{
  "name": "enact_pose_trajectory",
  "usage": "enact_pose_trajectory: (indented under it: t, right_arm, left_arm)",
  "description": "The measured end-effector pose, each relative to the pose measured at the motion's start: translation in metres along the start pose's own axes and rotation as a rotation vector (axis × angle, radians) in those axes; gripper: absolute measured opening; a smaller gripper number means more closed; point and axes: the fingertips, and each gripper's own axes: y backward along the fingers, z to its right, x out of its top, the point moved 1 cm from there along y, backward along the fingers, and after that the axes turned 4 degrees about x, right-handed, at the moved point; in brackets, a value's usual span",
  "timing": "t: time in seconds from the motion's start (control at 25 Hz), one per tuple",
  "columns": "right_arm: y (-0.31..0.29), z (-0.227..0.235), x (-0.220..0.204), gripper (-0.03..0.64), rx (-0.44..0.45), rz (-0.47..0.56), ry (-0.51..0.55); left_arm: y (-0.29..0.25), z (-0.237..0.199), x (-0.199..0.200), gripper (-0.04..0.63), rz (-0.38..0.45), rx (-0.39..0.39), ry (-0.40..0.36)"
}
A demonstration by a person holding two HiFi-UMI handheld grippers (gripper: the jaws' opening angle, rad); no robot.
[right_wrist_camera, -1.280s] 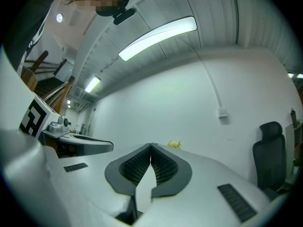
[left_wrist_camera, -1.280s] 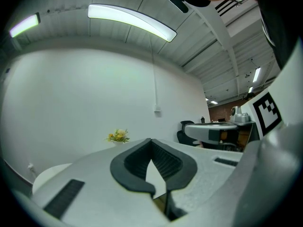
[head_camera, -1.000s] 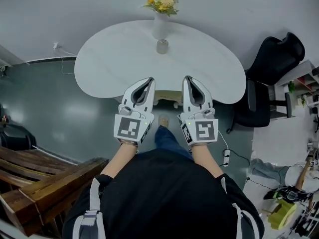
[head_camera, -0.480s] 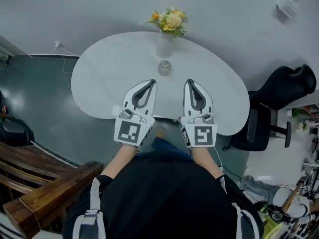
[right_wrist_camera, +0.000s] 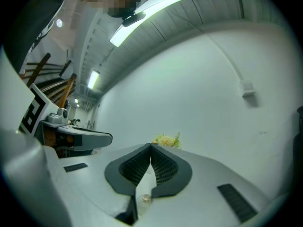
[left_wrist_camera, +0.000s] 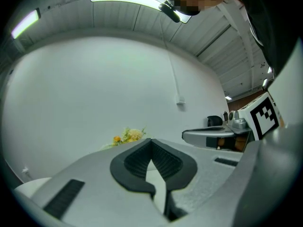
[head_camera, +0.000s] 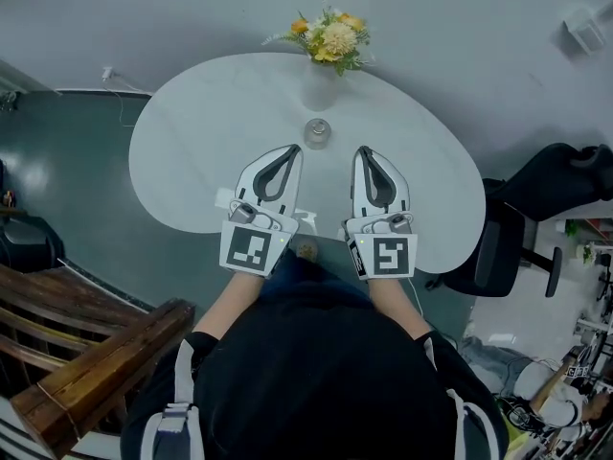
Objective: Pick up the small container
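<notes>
Jaws closed and empty, left gripper and right gripper hover over the desk, apparently lining up on the small container standing just ahead, before the flower vase.

1. Right gripper view: my right gripper masks most of the small container. Only a sliver shows through the gap below the tips, and its sides are covered. The vase beyond the tips is mostly covered; only the flowers clear the jaws.
2. Left gripper view: behind my left gripper, no part of the small container can be made out.
3. Head view: the gripper bodies hide my hands and the near edge of the table. The chair, right of my right gripper, and the wooden bench, left of and behind my left gripper, are cut off by the frame edges.
</notes>
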Motion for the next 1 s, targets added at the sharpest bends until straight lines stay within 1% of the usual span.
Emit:
enact_pose_trajectory:
  t: [0.12,0.28,0.4,0.52,0.64,0.76,1.0]
  right_arm:
    - [-0.004,-0.001,-0.010,0.021,0.018,-0.043,0.000]
    - [-0.012,0.000,-0.009,0.021,0.018,-0.022,-0.006]
    - [-0.014,0.002,-0.009,0.021,0.010,-0.024,-0.010]
    - [-0.016,0.004,-0.018,0.021,0.006,-0.056,-0.014]
    - [-0.021,0.007,-0.022,0.021,-0.008,-0.045,-0.027]
    - [-0.025,0.009,-0.029,0.021,-0.011,-0.051,-0.015]
    - [-0.033,0.012,-0.049,0.021,-0.013,-0.066,-0.008]
  left_arm:
    - [-0.008,-0.002,-0.007,0.006,-0.021,-0.002,-0.001]
    - [-0.015,-0.007,-0.007,0.006,-0.023,-0.017,0.002]
    - [-0.017,-0.007,-0.008,0.006,-0.032,-0.028,0.000]
    - [-0.021,-0.007,-0.015,0.006,-0.053,-0.036,0.004]
    - [-0.025,-0.009,-0.020,0.006,-0.052,-0.052,0.015]
    - [-0.031,-0.012,-0.024,0.006,-0.041,-0.075,0.014]
    - [-0.046,-0.018,-0.043,0.007,-0.067,-0.091,0.002]
